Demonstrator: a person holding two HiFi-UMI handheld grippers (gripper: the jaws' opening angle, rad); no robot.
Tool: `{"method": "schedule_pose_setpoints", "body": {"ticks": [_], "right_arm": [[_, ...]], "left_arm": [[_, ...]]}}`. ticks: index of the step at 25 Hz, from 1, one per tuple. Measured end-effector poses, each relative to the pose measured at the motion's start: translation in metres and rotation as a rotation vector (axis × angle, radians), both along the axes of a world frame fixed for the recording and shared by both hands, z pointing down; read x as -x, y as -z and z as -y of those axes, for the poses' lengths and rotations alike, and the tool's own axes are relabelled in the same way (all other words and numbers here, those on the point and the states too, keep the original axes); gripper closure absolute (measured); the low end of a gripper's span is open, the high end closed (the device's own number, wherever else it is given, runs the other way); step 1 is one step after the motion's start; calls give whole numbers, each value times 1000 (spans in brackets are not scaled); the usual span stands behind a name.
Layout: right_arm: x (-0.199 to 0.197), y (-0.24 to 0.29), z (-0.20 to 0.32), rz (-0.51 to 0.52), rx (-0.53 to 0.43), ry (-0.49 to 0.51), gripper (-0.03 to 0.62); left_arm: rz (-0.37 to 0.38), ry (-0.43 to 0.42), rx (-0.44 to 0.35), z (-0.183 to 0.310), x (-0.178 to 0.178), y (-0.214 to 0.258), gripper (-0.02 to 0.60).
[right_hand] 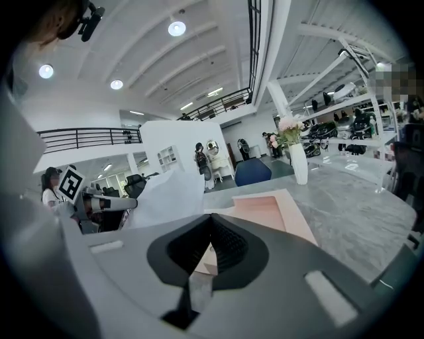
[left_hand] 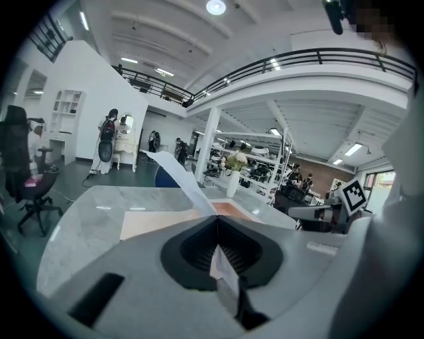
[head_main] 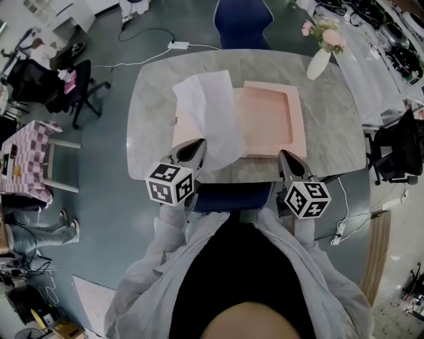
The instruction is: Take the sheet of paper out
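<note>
A white sheet of paper [head_main: 209, 112] rises crumpled from an open flat pink box [head_main: 265, 119] on the marble table [head_main: 152, 99]. My left gripper [head_main: 199, 147] is shut on the sheet's near edge. In the left gripper view the sheet [left_hand: 182, 182] curves up and away from the closed jaws [left_hand: 216, 222]. My right gripper [head_main: 283, 155] rests at the box's front right edge. In the right gripper view its jaws [right_hand: 212, 218] stand closed, with a pale strip of the box [right_hand: 265, 212] between them.
A white vase of pink flowers [head_main: 319, 59] stands at the table's far right corner. A blue chair [head_main: 242, 20] is behind the table and a blue seat [head_main: 228, 197] lies at its near edge. Office chairs and benches stand around.
</note>
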State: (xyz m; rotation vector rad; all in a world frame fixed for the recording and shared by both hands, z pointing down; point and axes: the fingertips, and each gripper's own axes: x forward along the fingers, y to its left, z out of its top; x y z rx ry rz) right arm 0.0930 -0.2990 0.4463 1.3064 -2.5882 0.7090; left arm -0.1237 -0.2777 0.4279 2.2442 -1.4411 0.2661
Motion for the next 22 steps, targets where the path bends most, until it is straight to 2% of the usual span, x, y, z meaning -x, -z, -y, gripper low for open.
{"method": "schedule_pose_setpoints", "body": {"ticks": [7,13,22], "right_arm": [[1,0,0,-7,-5,4,585],[2,2,-1,-18,-12,7,585],[4,6,1,-19,-12,13,585]], "left_arm": [[-12,4,-3,-4,-1,0,581],[-68,13,-13,-7,2,4,581],[-64,29,0,-9,6,1,581]]}}
